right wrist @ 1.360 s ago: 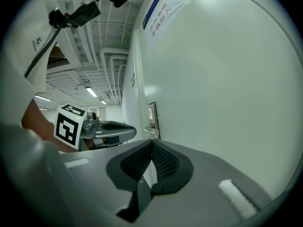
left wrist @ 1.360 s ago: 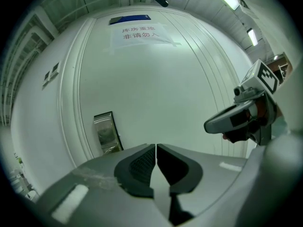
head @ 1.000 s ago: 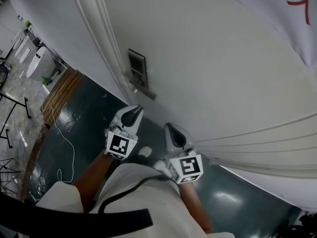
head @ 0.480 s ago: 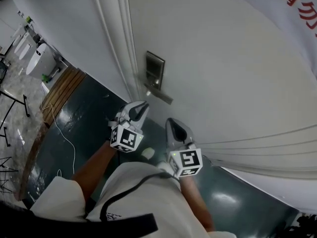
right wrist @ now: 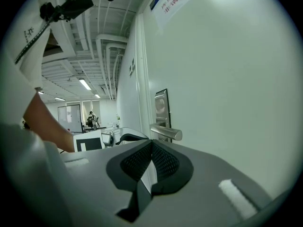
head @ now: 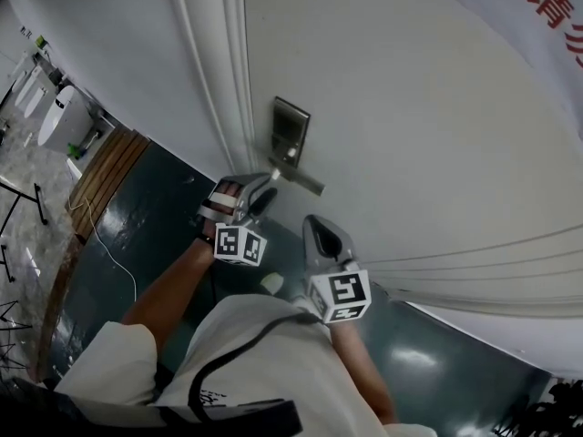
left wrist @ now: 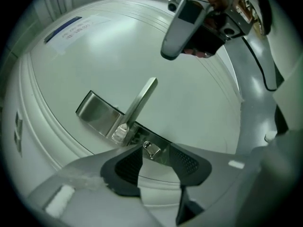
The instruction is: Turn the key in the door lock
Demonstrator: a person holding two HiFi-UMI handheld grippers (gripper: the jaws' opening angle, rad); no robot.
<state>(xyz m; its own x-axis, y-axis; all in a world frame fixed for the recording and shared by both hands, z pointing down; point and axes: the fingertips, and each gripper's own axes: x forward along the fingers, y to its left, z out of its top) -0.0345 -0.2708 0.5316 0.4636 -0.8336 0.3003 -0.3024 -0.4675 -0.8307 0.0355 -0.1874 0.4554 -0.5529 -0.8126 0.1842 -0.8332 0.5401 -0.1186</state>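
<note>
Key [left wrist: 151,149] sits between opening jaws of the left tool [left wrist: 155,155].

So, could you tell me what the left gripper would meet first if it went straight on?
Probably the key in the lock plate, straight ahead between the left gripper's opening jaws; depth is unclear.
</note>
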